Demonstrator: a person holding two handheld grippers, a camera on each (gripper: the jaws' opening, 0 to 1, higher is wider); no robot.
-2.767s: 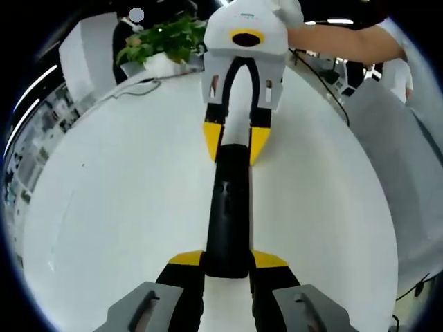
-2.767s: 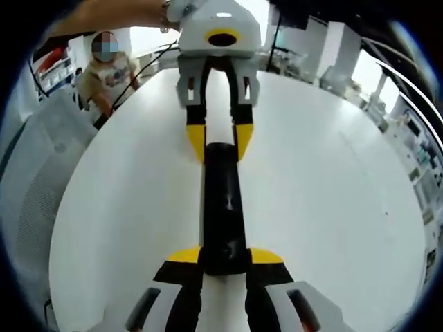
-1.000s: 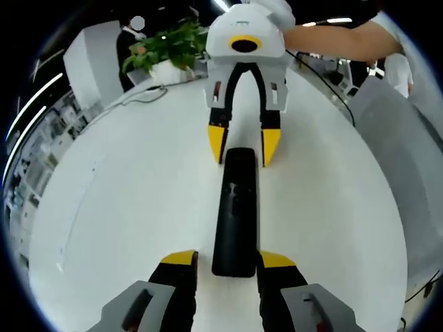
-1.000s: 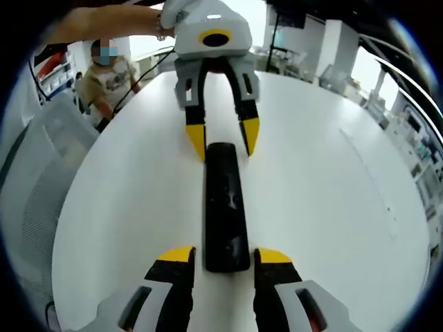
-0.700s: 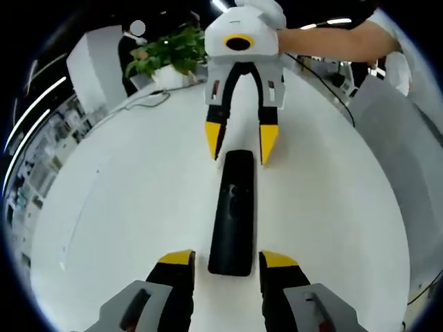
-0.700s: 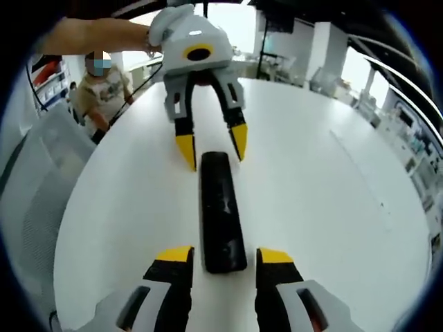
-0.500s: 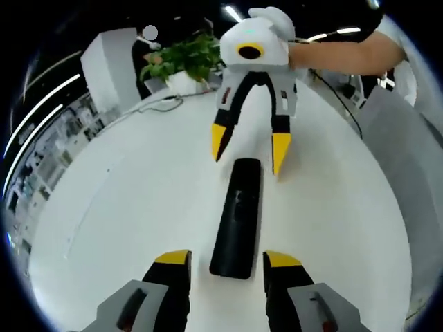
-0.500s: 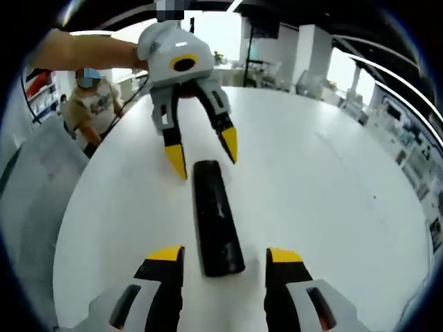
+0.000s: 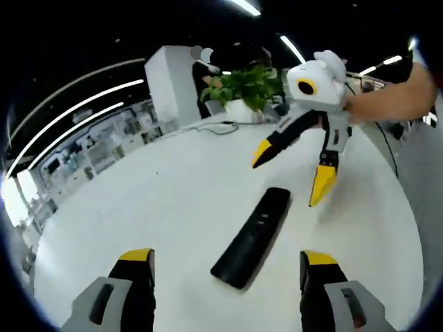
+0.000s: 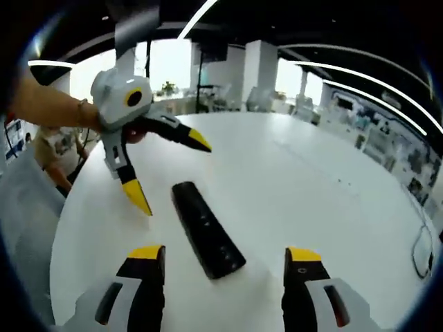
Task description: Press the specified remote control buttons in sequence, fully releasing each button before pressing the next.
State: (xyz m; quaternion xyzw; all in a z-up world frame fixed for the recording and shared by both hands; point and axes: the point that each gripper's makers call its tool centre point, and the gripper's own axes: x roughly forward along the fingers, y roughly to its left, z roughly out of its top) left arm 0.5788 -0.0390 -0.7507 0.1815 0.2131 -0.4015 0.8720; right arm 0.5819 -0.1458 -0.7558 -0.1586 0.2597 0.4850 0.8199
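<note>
A black remote control (image 9: 253, 234) lies flat on the white table (image 9: 138, 214), untouched. My left gripper (image 9: 225, 263) is open, its yellow-tipped jaws wide apart, with the remote's near end between them and a little ahead. In the left gripper view the right gripper (image 9: 289, 173) hangs open above the remote's far end, held by a person's arm. In the right gripper view the same remote (image 10: 205, 228) lies ahead of my open right gripper (image 10: 224, 254), and the left gripper (image 10: 167, 168) is open, lifted beyond the remote's far end.
A potted green plant (image 9: 250, 86) and a cable (image 9: 208, 127) sit at the table's far edge. A seated person (image 10: 48, 155) is beyond the table's left side in the right gripper view. The white table (image 10: 325, 207) stretches wide on both sides of the remote.
Both grippers have let go of the remote, opened wide and pulled back and up. The remote now lies alone on the table, and both views have tilted upward.
</note>
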